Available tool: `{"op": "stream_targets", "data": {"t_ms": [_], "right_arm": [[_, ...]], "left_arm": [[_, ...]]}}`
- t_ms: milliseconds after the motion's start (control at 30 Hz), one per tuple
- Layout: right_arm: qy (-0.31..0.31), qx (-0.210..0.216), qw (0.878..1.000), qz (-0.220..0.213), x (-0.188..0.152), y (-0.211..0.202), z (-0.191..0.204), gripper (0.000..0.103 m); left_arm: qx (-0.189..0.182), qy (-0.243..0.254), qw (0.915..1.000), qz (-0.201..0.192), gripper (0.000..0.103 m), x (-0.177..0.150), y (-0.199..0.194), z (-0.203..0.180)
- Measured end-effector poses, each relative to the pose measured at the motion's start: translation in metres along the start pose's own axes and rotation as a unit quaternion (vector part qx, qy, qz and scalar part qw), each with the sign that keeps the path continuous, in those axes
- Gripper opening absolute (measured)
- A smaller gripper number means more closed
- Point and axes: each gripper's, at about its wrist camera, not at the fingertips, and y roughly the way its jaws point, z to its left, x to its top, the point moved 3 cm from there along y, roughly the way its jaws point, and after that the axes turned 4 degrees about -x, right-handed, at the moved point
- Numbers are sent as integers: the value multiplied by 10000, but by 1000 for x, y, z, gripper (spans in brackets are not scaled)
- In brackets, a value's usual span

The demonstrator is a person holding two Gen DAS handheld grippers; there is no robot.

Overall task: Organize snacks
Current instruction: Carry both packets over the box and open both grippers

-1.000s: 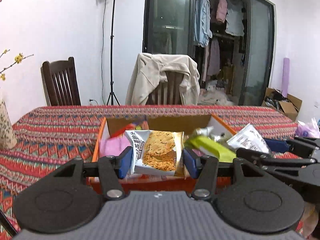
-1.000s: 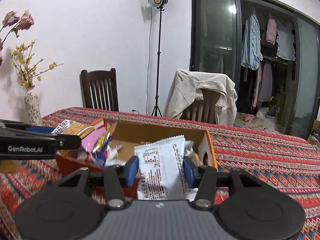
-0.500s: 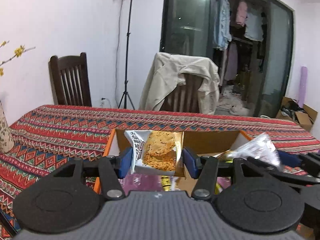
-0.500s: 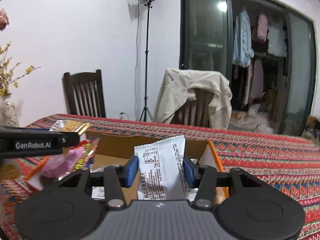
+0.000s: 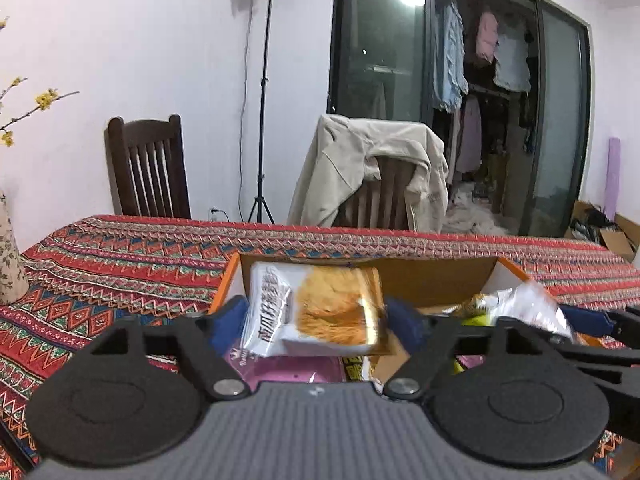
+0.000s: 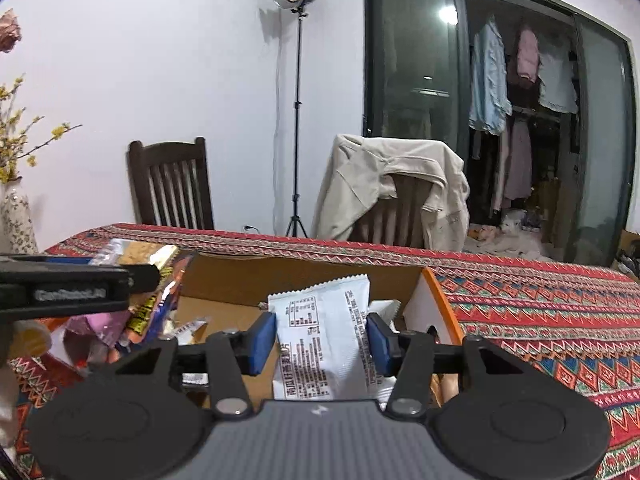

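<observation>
My left gripper (image 5: 316,320) is shut on a cracker packet (image 5: 316,312), white and gold, held above the left part of an orange cardboard box (image 5: 226,284). My right gripper (image 6: 322,340) is shut on a white snack packet (image 6: 324,344) with printed text, held above the right part of the same box (image 6: 438,300). Each gripper shows at the edge of the other's view: the right one (image 5: 592,322) with its white packet (image 5: 532,308), the left one (image 6: 72,280) with its cracker packet (image 6: 136,254). Pink, yellow and green snacks (image 6: 120,320) lie in the box.
The box sits on a table with a red patterned cloth (image 5: 120,264). A floral vase (image 6: 18,220) stands at the table's left. Two wooden chairs (image 5: 150,172) stand behind the table, one draped with a beige jacket (image 5: 372,164). A light stand (image 6: 296,120) is by the wall.
Both grippers have risen and moved forward over the box, each keeping its packet. The box interior now sits lower in both views.
</observation>
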Motion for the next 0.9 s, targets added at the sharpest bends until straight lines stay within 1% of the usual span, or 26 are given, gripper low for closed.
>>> {"op": "stream_targets", "data": {"t_ms": [33,67,100,133,167,200,267,400,533,600,700,900], "right_arm": [[56,2,10000,21,1,0,-2,72],[122,12,9999,7,2,0,-4,80],[182,10,9998,-14,2,-2,-4,94],[243,16,9997,-24,2,-3,-6,99],[306,41,9995,-21,2,-3,-8,101],[379,78,9992,4,2,-4,-10,103],[480,97,9988,79,0,-3,-12,103],[436,-5,9990,109,-2,-1,-13,103],[417,-29,9991,63,0,-5,-13,103],[418,-96,9991,47,2,-11,-12,103],[404,-72,9991,-63,10,-25,-11,103],[450,-31,9987,-253,21,-60,-13,103]], "left_arm": [[36,-32,10000,-59,99,1,-2,1],[74,-69,9999,-126,103,1,-4,3],[101,-111,9996,-219,103,1,-7,4],[88,-143,9996,-247,103,2,-8,5],[76,-171,9995,-248,103,2,-8,6],[73,-197,9995,-244,103,2,-7,7],[120,-174,9996,-212,103,1,-7,7],[106,-166,9995,-253,103,3,-10,7],[-12,-130,9994,-324,103,9,-20,5],[-66,-93,9991,-420,103,15,-29,2],[-125,-31,9985,-528,103,23,-45,-2],[-228,-102,9982,-543,103,27,-74,-1]]}}
